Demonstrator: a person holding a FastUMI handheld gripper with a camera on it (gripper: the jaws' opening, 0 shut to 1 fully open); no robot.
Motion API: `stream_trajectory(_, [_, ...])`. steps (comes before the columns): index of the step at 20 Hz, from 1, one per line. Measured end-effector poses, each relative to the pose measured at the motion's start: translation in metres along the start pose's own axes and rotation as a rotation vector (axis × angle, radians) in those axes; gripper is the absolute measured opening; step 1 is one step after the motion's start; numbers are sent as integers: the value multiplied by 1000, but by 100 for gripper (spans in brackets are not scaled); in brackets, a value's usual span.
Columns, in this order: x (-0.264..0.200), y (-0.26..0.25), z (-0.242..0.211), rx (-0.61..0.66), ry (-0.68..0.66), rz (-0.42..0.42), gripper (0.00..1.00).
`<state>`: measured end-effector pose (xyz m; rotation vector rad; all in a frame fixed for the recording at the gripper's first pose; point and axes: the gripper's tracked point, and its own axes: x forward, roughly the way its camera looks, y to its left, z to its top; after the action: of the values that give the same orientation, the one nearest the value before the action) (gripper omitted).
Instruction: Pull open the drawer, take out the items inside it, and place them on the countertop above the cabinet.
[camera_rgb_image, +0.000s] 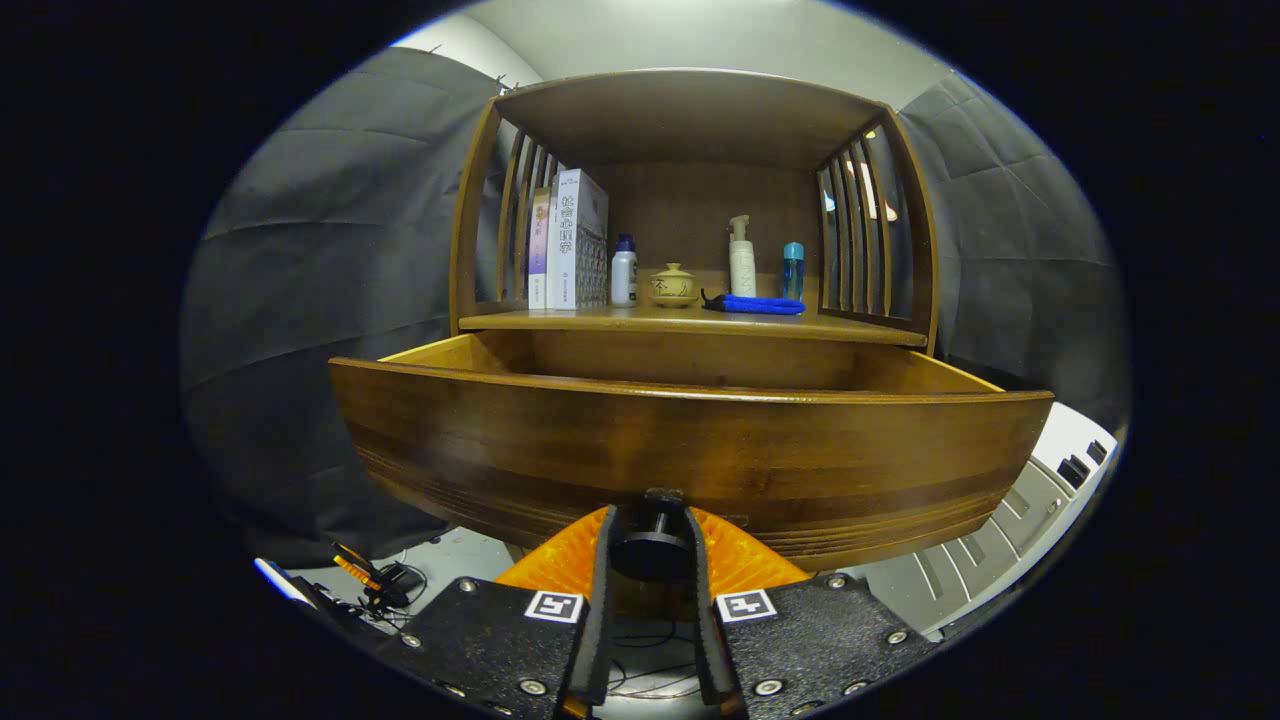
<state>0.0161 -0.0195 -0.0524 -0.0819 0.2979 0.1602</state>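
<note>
A brown wooden cabinet stands just ahead. Its drawer (690, 440) is pulled out toward me, and the wide front panel hides what lies inside. A dark round knob (650, 545) sticks out low on the drawer front. My gripper (648, 535) has both fingers closed against the sides of that knob. Above the drawer runs the countertop (690, 322), under a slatted shelf frame.
On the countertop stand upright books (572, 245), a white bottle with a blue cap (624, 272), a small lidded pot (673, 285), a pump bottle (741, 258), a thin blue bottle (793, 270) and a blue cloth (757, 304). Cables lie on the floor at lower left.
</note>
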Motion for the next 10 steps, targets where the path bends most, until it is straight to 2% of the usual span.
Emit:
stream_trajectory(4, [-4, -1, -2, -16, -13, 10, 34])
stream_trajectory(6, [-6, 4, -3, -33, -13, 37, 40])
stream_trajectory(8, [-9, 14, -3, -61, -8, 103, 54])
stream_trajectory(10, [-14, 12, 9, -79, -44, 120, 67])
